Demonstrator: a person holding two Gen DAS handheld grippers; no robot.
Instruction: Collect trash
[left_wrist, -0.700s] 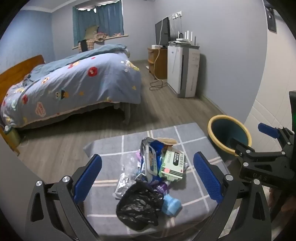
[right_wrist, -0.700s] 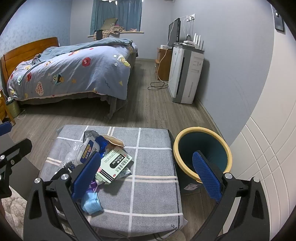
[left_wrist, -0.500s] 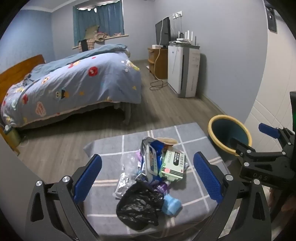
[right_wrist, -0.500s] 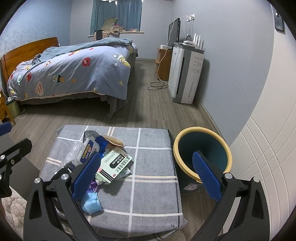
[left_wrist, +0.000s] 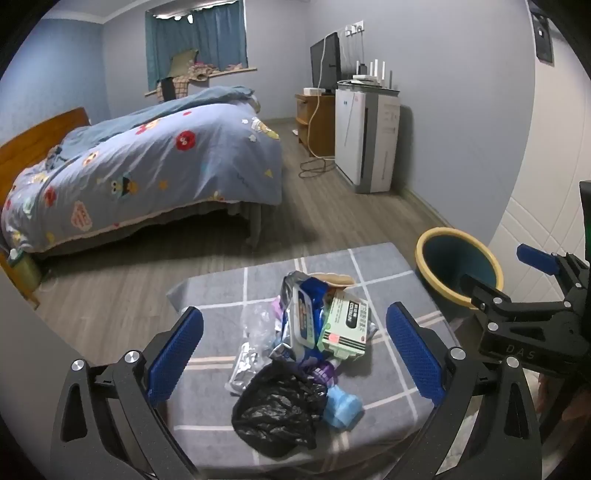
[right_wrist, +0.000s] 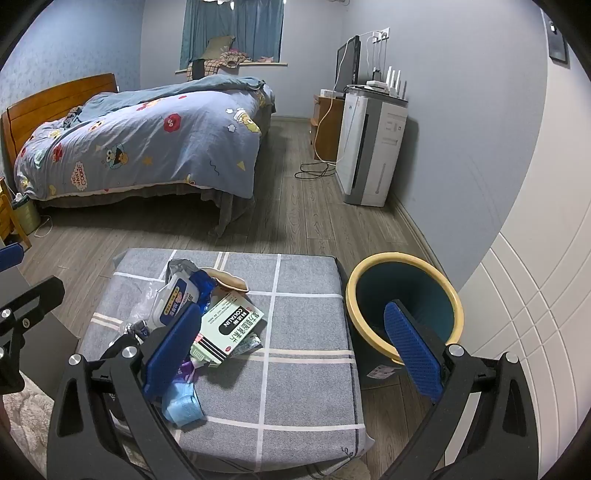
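Grey checked bench (right_wrist: 306, 354): carries the whole heap of trash; the landmark for everything below.
Trash pile (left_wrist: 310, 332): sits on the bench's left half as the right wrist view shows it, none of it lifted.
Black plastic bag (left_wrist: 280, 413): crumpled at the pile's near edge, closest to the left gripper.
Green-and-white carton (right_wrist: 231, 328): lies flat at the pile's right side, towards the bin.
Blue wipes pack (left_wrist: 306, 317): at the pile's far side, against the carton.
Light blue wad (right_wrist: 183, 404): near the bench's front edge, next to the bag.
Bin (right_wrist: 404, 295): yellow-rimmed, on the floor just beside the bench's right edge; its inside looks dark and I cannot tell whether anything is in it.
Left gripper (left_wrist: 293, 354): fingers released and spread wide, hovering above the pile, touching nothing.
Right gripper (right_wrist: 291, 349): fingers released, empty, above the bench's right part and the bin.
Progress: seemingly at the start; every visible piece is left to collect.
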